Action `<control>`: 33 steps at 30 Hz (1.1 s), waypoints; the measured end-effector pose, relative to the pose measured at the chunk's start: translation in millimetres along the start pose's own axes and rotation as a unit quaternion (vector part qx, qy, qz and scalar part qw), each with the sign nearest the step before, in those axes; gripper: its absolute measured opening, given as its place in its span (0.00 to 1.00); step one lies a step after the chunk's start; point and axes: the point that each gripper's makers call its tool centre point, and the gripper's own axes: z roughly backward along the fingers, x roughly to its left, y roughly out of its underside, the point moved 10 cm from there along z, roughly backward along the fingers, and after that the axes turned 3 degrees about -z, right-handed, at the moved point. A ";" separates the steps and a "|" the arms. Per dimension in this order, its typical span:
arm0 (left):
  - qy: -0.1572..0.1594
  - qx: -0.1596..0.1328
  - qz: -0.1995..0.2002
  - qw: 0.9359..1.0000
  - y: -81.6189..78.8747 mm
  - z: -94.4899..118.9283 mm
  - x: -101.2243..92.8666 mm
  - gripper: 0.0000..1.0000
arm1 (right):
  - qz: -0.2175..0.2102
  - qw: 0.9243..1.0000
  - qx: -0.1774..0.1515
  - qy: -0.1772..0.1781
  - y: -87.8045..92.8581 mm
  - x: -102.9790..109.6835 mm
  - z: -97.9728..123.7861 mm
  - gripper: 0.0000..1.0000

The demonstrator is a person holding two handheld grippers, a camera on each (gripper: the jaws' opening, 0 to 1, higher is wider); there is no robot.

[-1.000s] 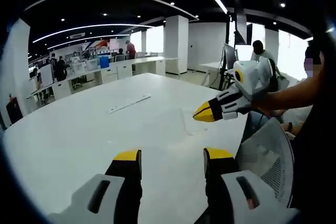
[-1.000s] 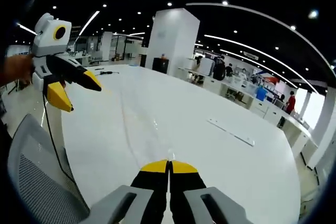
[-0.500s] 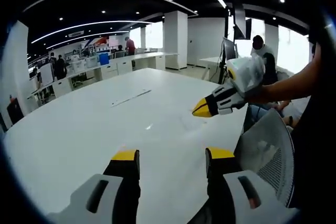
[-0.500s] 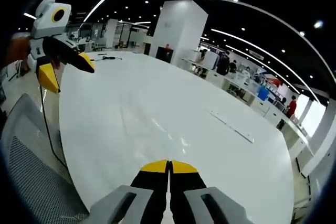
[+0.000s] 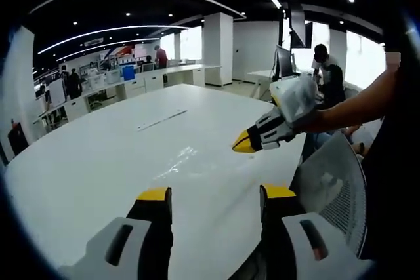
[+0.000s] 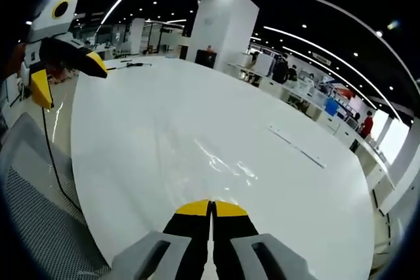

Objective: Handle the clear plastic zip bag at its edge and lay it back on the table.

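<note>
The clear plastic zip bag [image 5: 176,160] lies wrinkled and glinting on the white table [image 5: 85,162], stretching toward my right gripper [image 5: 241,144]. That gripper comes in from the right, tips together, low over the table. In the right gripper view its jaws [image 6: 211,208] are shut, and the bag [image 6: 225,164] runs from just ahead of them; its edge seems pinched between the tips. My left gripper [image 5: 215,193] is open over the table's near edge with nothing between its fingers. It hangs open at the upper left in the right gripper view [image 6: 65,75].
A long white strip [image 5: 162,120] lies farther out on the table. A grey mesh chair [image 5: 331,188] stands at the table's edge, also low left in the right gripper view [image 6: 33,208]. Cables [image 6: 134,65] lie at the far end. People sit and stand at desks beyond.
The right gripper has moved down and left toward the table, staying shut. The bag now shows bright wrinkles and has shifted left across the table. The left gripper stays open.
</note>
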 end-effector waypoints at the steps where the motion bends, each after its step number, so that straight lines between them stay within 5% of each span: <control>1: -0.002 0.002 -0.002 1.000 1.4 0.3 -0.5 0.52 | 0.000 1.000 0.001 -0.001 0.5 -0.2 -3.5 0.00; 13: -0.014 -0.002 0.004 1.000 16.6 10.5 -2.2 0.56 | 0.025 0.999 0.030 -0.033 7.5 4.6 -33.8 0.02; 17: -0.019 -0.004 0.008 1.000 19.9 14.2 -7.0 0.56 | -0.004 0.997 0.036 -0.064 9.0 11.7 -29.8 0.04; 23: -0.033 0.000 0.010 0.999 26.3 18.4 -10.9 0.56 | 0.017 0.994 0.046 -0.094 23.3 29.9 -23.7 0.04; 33: -0.049 0.001 0.016 0.999 32.1 25.7 -11.4 0.57 | 0.032 0.994 0.049 -0.087 25.9 26.4 -39.1 0.04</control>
